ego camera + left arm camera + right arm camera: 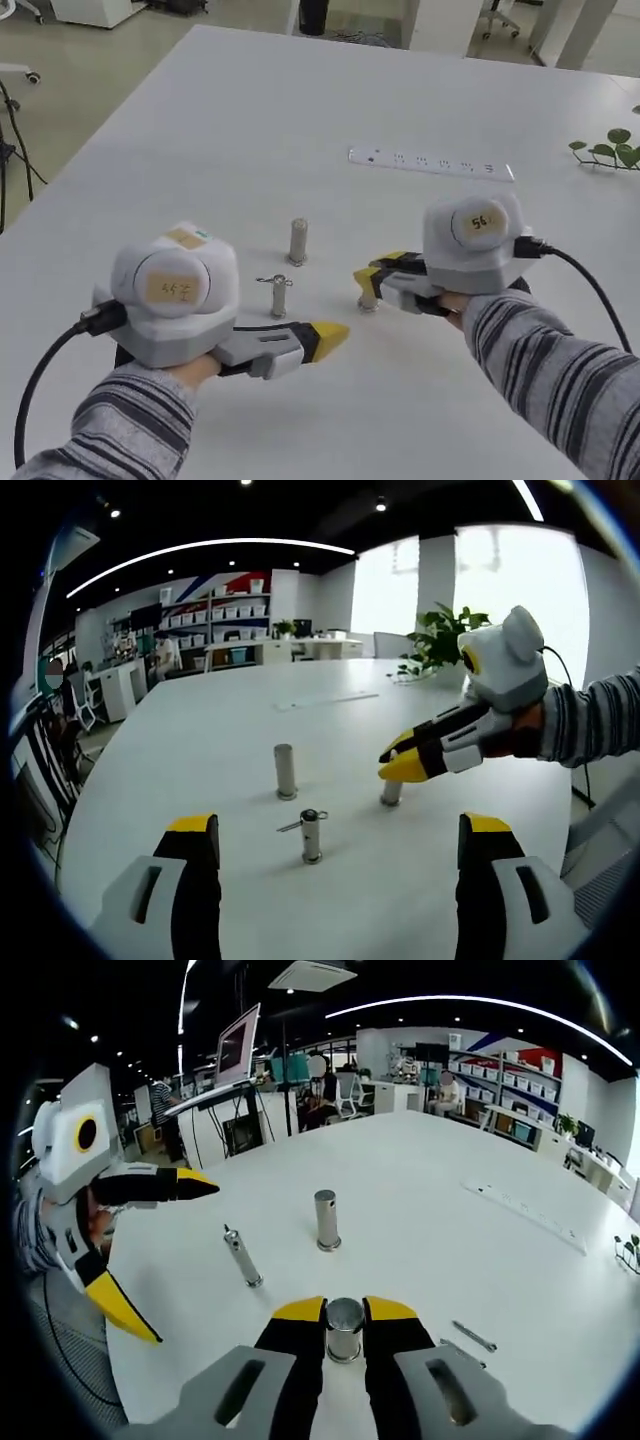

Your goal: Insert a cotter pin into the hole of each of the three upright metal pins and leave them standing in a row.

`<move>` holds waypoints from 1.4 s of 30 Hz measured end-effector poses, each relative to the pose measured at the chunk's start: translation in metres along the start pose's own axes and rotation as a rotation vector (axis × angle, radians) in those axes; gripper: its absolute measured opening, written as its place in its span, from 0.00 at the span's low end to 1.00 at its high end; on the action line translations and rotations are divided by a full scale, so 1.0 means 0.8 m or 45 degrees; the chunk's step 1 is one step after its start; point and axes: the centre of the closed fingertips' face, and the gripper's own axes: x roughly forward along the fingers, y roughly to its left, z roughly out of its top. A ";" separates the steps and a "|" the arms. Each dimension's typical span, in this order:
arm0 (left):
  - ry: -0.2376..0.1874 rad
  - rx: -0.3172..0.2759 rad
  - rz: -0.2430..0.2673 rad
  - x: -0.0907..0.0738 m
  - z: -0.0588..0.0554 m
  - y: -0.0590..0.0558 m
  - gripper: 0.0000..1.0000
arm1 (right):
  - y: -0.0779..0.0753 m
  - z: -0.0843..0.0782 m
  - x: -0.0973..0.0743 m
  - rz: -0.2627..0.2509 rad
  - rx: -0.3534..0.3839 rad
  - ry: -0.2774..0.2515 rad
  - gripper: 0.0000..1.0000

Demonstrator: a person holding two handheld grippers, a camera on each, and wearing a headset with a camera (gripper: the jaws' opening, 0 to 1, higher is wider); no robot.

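pin (298, 241): bare silvery metal, smooth, satin sheen; table (250, 120): white, smooth, matt; right gripper (344, 1312): matt grey plastic shell, yellow jaw tips slightly glossy; sleeve (560, 370): striped knit cloth; cable (578, 264): black, rubbery; power strip (430, 162): white plastic.

Right tongs (366, 279) label (482, 224): "56"; left label (172, 290) unclear.

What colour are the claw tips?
Yellow; clearest on the right claw, gripping a metal pin, in the right gripper view.
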 end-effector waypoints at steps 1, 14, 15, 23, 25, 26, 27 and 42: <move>0.000 0.001 -0.002 0.000 0.000 -0.001 0.99 | 0.001 -0.002 -0.002 0.000 0.004 0.000 0.09; -0.012 0.022 -0.015 -0.002 0.003 -0.004 0.99 | 0.028 -0.025 -0.021 -0.017 -0.014 0.007 0.09; -0.012 0.022 -0.015 -0.002 0.003 -0.005 0.99 | 0.030 -0.027 -0.021 -0.017 -0.015 0.011 0.09; -0.014 0.023 -0.026 -0.003 0.004 -0.007 0.99 | 0.042 -0.031 -0.023 -0.020 0.004 0.013 0.09; -0.015 0.024 -0.029 -0.003 0.003 -0.009 0.99 | 0.045 -0.032 -0.023 -0.027 -0.013 0.011 0.09; -0.013 0.024 -0.029 -0.004 0.003 -0.009 0.99 | 0.046 -0.032 -0.024 -0.029 -0.010 0.010 0.09; -0.012 0.025 -0.031 -0.004 0.003 -0.009 0.99 | 0.046 -0.032 -0.024 -0.031 0.004 0.006 0.09; 0.002 0.015 -0.038 -0.001 0.001 -0.012 0.99 | 0.047 -0.032 -0.026 -0.060 0.025 0.005 0.10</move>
